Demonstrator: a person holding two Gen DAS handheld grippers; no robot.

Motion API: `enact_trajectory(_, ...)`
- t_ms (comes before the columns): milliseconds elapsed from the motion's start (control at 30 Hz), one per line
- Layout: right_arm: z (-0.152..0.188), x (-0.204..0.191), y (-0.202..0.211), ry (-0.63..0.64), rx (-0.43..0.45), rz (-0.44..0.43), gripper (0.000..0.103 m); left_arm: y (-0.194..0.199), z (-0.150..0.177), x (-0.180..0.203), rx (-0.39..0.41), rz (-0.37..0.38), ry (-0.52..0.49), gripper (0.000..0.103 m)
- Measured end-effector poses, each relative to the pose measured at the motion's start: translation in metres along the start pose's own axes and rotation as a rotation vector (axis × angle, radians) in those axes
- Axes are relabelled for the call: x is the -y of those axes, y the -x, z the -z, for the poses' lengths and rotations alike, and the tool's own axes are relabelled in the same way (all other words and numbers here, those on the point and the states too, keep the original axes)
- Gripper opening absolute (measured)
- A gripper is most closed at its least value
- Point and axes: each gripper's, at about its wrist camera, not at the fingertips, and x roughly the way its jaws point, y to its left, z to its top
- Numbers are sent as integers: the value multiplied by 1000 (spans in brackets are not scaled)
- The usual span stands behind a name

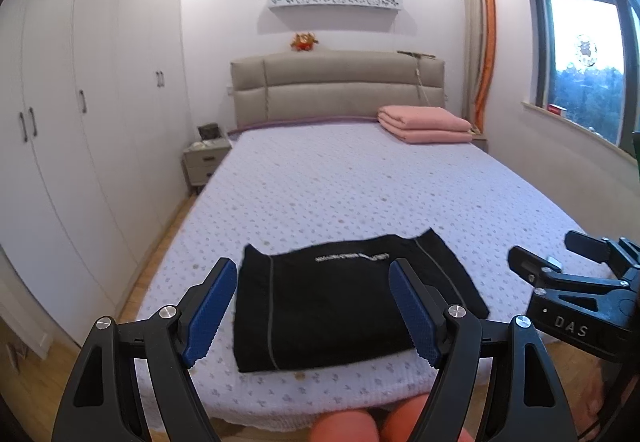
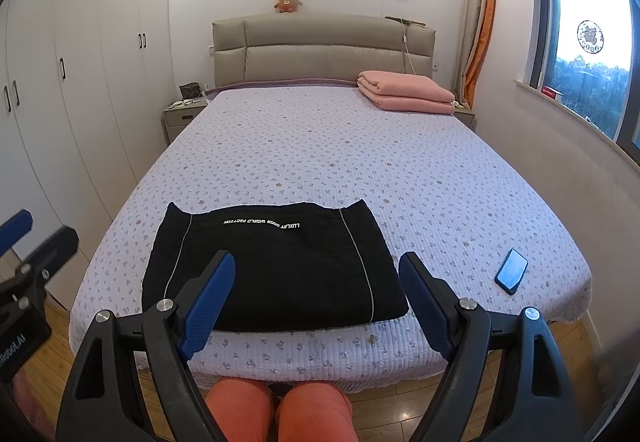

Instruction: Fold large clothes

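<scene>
A black garment (image 1: 340, 302) with white lettering and thin grey seams lies folded into a flat rectangle near the foot of the bed; it also shows in the right wrist view (image 2: 276, 266). My left gripper (image 1: 316, 306) is open and empty, held above the bed's foot edge in front of the garment. My right gripper (image 2: 316, 302) is open and empty, also held back from the garment. The right gripper shows at the right of the left wrist view (image 1: 560, 254). Neither touches the cloth.
The bed (image 2: 360, 161) has a lilac flowered cover. A folded pink blanket (image 2: 406, 89) lies by the headboard. A dark phone (image 2: 511, 270) lies on the bed's right front corner. Wardrobes (image 1: 80, 101) line the left wall. A nightstand (image 1: 204, 157) stands at the far left. The person's knees (image 2: 280, 410) are at the foot.
</scene>
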Motion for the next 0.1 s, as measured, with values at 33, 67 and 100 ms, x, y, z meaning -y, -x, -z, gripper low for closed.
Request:
enact_trajectory(33,0,0,0,1,0,1,85,0,0,-1,1,-6,0,80)
enact_trajectory(67,0,-1,-1,2,-1,1,85,0,0,-2,-2,-4,3,80)
enact_trajectory(100,0,-1,-1,2,-1,1,85,-1,0,-3,-10,5,8,80)
